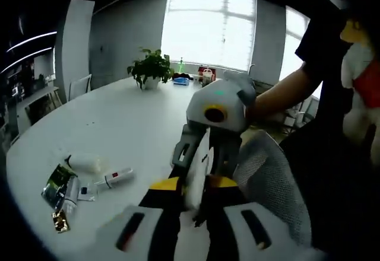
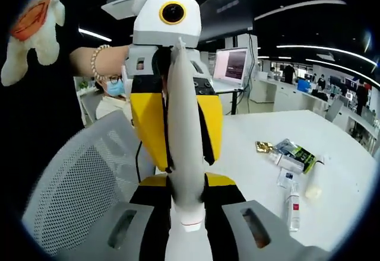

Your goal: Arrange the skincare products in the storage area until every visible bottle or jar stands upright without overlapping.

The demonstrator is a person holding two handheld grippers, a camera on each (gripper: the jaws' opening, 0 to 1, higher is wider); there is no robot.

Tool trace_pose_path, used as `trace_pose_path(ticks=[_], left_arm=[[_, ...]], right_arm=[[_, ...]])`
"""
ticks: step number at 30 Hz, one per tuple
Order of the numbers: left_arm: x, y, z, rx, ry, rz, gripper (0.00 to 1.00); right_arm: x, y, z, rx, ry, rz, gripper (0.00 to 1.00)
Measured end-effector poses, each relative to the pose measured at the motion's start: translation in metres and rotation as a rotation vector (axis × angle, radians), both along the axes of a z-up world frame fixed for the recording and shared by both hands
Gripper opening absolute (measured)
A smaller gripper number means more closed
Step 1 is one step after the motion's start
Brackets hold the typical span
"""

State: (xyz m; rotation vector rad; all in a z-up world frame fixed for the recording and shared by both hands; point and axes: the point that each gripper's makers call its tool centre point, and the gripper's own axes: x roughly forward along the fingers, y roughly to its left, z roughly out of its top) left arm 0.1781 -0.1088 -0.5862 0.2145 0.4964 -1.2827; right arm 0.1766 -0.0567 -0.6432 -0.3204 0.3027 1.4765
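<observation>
Skincare tube [image 2: 185, 154], white and slender, hangs above the white table [image 1: 130, 124], pinched by both the left gripper [image 2: 176, 124] and right gripper [image 2: 187, 225], jaws closed tight, seemingly to turn it upright, other products [image 2: 291, 166] lying flat nearby.

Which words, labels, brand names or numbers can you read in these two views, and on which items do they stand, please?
None can be read.
Green sachet: print too blurred.
White tube with red band: marks too small.
Laptop screen: washed out.
White tube held in both grippers: no readable text.
</observation>
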Motion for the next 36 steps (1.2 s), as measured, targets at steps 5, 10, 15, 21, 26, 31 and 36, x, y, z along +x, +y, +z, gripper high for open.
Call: trace_pose_path(ticks=[5, 10, 15, 21, 26, 31, 36], left_arm=[[0.004, -0.001, -0.018, 0.02, 0.021, 0.0, 0.1], [0.007, 0.0, -0.032, 0.04, 0.038, -0.001, 0.1], [0.01, 0.0, -0.041, 0.056, 0.045, -0.007, 0.1], [0.015, 0.001, -0.049, 0.054, 0.054, -0.006, 0.1], [0.016, 0.002, -0.051, 0.042, 0.062, -0.004, 0.11], [0.02, 0.002, -0.052, 0.025, 0.061, 0.004, 0.11], [0.024, 0.002, -0.051, -0.007, 0.101, 0.029, 0.12]], right_arm=[[0.007, -0.001, -0.019, -0.046, -0.006, -0.02, 0.2], [0.01, -0.001, -0.033, -0.069, -0.001, -0.025, 0.2], [0.012, -0.002, -0.042, -0.082, 0.008, -0.031, 0.21], [0.014, -0.003, -0.048, -0.099, 0.025, -0.036, 0.21], [0.015, -0.004, -0.052, -0.107, 0.039, -0.03, 0.21], [0.017, -0.005, -0.052, -0.095, 0.062, -0.036, 0.21], [0.019, -0.005, -0.053, -0.075, 0.129, -0.058, 0.23]])
